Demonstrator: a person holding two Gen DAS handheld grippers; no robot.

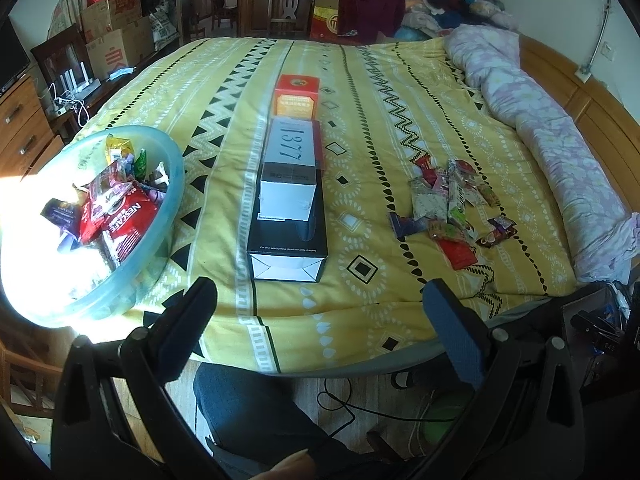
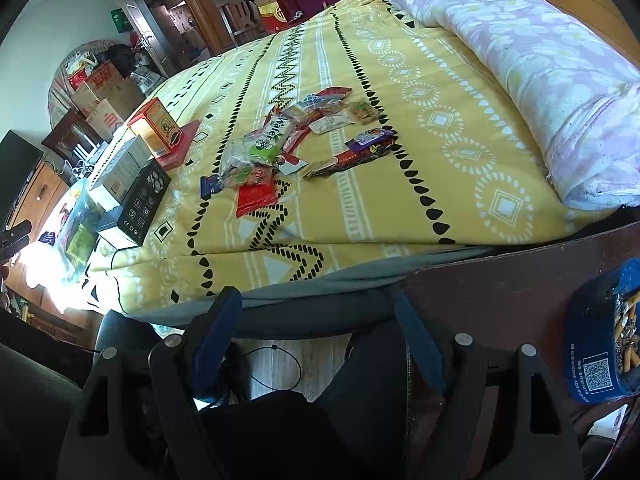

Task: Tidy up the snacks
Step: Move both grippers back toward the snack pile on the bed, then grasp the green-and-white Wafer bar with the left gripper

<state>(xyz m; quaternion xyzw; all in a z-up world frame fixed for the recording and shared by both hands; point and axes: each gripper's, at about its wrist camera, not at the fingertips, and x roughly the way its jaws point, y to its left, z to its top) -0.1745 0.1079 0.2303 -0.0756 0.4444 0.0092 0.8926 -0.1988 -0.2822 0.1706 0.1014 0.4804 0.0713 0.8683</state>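
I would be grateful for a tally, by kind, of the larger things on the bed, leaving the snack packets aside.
Boxes: 5 (black box, white box, grey box, flat red box, orange box)
Plastic bowl: 1
Rolled quilt: 1
Total: 7
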